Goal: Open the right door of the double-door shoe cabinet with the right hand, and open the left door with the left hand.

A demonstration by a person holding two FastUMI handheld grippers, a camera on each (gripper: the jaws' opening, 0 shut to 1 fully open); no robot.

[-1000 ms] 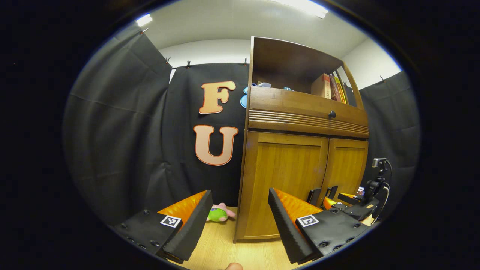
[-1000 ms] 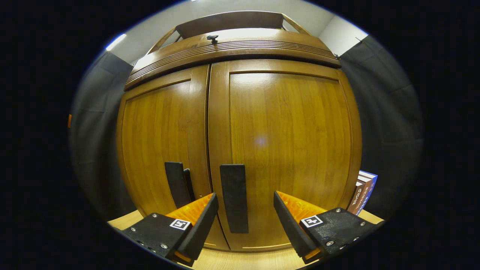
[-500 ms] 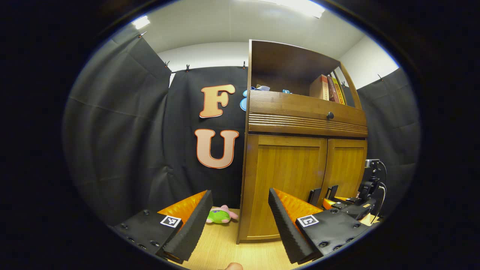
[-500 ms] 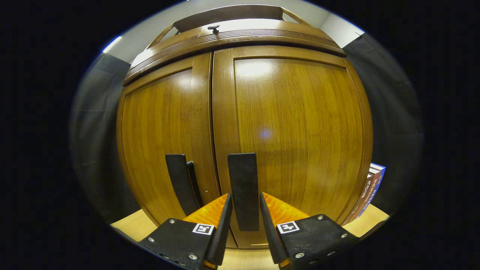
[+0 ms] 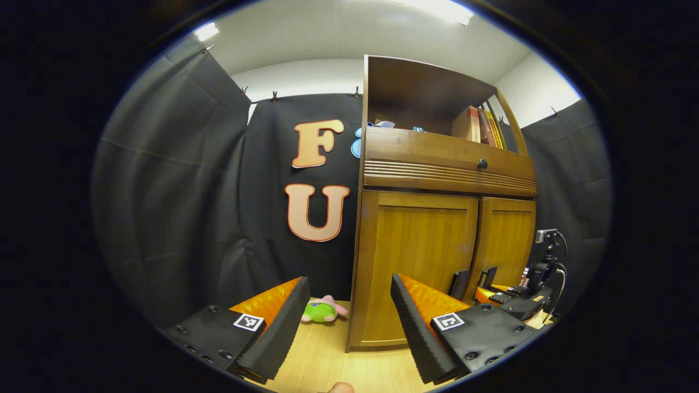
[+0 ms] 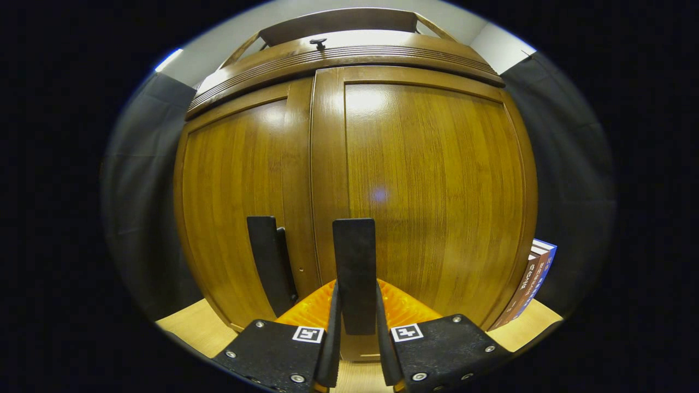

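Observation:
The wooden shoe cabinet (image 5: 442,169) stands to the right in the left gripper view, both doors closed. In the right gripper view the right door (image 6: 431,180) and left door (image 6: 235,191) are close in front. Each door has a dark upright handle by the middle seam. My right gripper (image 6: 355,292) is shut on the right door's handle (image 6: 355,256), one finger pressing each side. The left door's handle (image 6: 265,259) is free. My left gripper (image 5: 348,281) hangs open and empty, well short of the cabinet's left front corner. It sees the right gripper (image 5: 508,297) at the handles (image 5: 457,284).
A green and pink plush toy (image 5: 321,311) lies on the light wooden floor (image 5: 322,360) left of the cabinet. Books (image 6: 532,278) lean against the cabinet's right side. Above the doors are a drawer with a knob (image 5: 482,164) and an open shelf with books (image 5: 480,126).
My right gripper moved in and went from wide open to shut on the right door's handle. The left gripper stayed open and barely shifted. Both doors are still closed.

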